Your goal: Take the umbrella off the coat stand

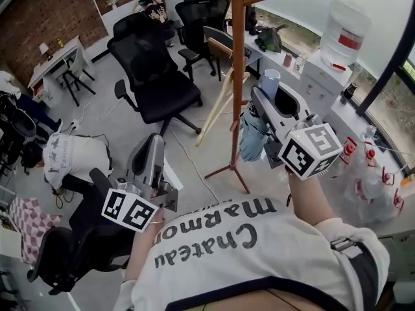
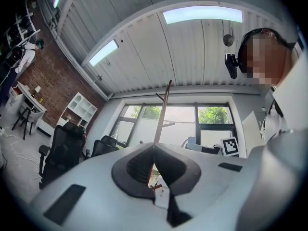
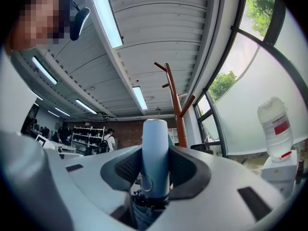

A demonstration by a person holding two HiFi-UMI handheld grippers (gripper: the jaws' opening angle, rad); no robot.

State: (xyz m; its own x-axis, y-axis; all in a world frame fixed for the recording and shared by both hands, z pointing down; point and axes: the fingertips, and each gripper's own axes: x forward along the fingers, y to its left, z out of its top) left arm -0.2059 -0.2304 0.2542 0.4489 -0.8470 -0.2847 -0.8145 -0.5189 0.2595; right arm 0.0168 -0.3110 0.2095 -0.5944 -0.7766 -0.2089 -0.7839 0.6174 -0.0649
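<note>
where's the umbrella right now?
Head view, right of centre: the blue umbrella hangs from the right gripper, whose jaws clamp its handle, just right of the wooden coat stand.

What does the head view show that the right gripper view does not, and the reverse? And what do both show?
Only the head view: the left gripper, the floor and the feet of the stand. Only the right gripper view: ceiling lights and a far shelf. Both: the umbrella clamped in the right gripper, the stand's pole, the water jug.
</note>
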